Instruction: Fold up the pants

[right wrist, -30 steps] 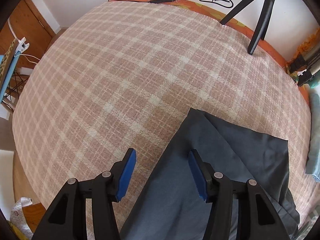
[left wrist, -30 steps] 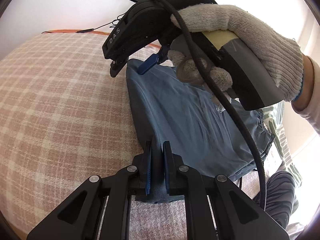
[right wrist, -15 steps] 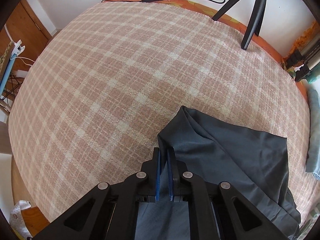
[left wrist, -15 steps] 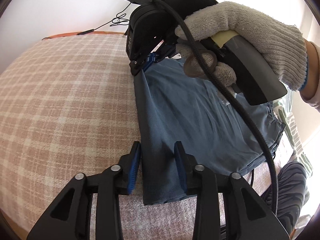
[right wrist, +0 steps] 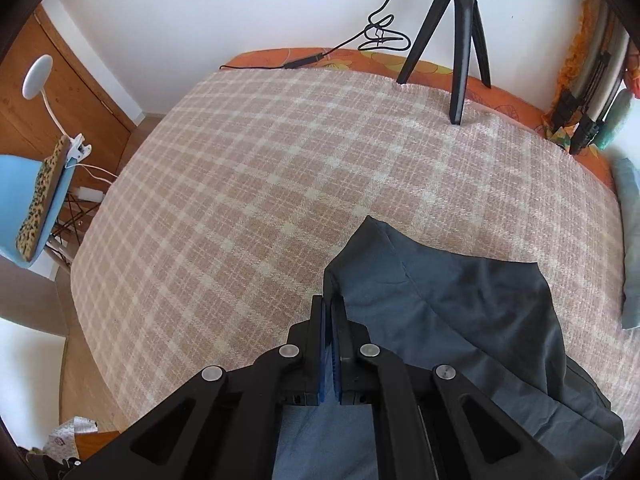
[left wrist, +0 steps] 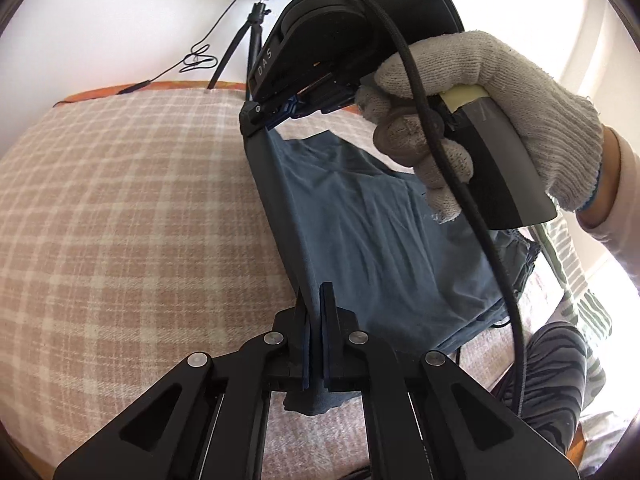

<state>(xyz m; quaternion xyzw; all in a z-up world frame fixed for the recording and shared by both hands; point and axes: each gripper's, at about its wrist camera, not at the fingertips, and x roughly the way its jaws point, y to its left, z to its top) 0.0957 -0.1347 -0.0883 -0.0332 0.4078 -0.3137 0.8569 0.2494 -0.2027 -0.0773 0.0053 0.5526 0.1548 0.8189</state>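
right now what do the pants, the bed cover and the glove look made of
Pants: thin, matte blue-grey woven cloth, probably cotton; it drapes in soft creases. Bed cover: coarse woven blanket, maybe wool, with visible pink-cream plaid weave. Glove: off-white knitted cotton, ribbed stitches showing.

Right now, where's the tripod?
In the right wrist view, the black tripod stands at the bed's far edge, upper right, on the plaid blanket, beyond the pants.

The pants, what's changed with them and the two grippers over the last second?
Both grippers took hold: the right gripper, open a second ago, has closed on the edge of the pants. The left gripper opened briefly, then closed again on the near end of that edge. The edge now hangs lifted and taut between them, off the plaid blanket. The tripod has not moved.
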